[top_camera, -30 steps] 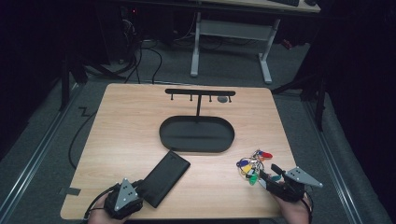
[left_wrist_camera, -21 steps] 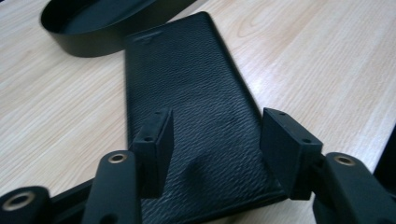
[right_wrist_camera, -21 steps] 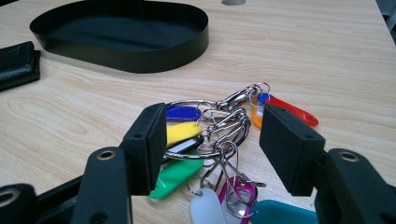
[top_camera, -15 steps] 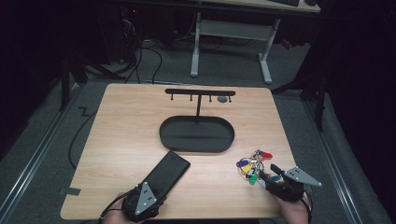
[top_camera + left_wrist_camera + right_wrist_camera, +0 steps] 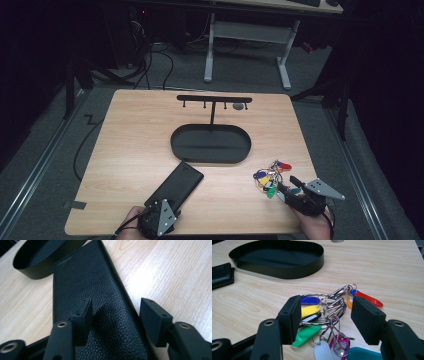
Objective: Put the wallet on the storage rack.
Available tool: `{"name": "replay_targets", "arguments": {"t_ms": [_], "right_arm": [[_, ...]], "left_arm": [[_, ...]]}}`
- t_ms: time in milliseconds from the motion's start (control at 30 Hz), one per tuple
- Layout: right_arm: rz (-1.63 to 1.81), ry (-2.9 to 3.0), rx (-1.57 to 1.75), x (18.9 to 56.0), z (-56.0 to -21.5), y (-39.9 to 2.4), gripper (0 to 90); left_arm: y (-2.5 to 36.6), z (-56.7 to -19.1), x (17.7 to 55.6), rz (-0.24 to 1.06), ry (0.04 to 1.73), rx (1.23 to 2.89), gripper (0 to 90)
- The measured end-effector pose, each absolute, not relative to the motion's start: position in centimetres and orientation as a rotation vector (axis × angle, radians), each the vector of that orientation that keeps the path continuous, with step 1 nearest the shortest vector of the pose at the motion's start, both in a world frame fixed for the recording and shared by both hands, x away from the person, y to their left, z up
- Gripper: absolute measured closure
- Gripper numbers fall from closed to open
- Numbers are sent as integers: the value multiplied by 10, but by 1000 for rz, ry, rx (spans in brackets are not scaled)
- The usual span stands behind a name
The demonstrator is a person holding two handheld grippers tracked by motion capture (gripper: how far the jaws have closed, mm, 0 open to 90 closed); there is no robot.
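bare tabletop [image 5: 135,150] left of tray [image 5: 210,145]

No text, label, brand or number can be read. The black leather wallet [image 5: 95,302] bears a small embossed mark near its far left corner, perhaps a brand, too faint to read. The coloured key tags [image 5: 327,322] look blank.

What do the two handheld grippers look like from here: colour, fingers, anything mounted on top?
Both are black. The left gripper and the right gripper each carry a grey three-cornered plate on top. Their fingers are flat, rectangular black blocks with small holes, fixed to arms with brass-ringed holes.
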State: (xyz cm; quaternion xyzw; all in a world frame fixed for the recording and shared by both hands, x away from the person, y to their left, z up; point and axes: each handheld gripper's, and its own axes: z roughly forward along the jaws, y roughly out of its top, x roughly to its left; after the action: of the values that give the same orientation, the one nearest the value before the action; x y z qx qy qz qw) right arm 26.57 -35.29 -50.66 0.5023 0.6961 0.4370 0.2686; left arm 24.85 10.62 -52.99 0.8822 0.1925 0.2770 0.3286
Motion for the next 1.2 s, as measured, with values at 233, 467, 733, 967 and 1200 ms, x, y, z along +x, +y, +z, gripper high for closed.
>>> {"name": "replay_targets", "arguments": {"t_ms": [233,467,733,967,1200], "right_arm": [[1187,1873,1365,265,-506,-354,418],[1190,1871,1367,264,-506,-354,419],[1186,1875,1367,265,-506,-353,419],[1190,1870,1369,264,-506,-354,420],[1187,1875,1367,264,-506,-353,420]], "left_arm": [[109,-531,247,724,494,2287,537],[117,-529,249,705,508,2268,673],[119,-526,248,714,519,2262,746],[126,-519,247,705,538,2220,777],[138,-509,246,669,583,2145,795]]}}
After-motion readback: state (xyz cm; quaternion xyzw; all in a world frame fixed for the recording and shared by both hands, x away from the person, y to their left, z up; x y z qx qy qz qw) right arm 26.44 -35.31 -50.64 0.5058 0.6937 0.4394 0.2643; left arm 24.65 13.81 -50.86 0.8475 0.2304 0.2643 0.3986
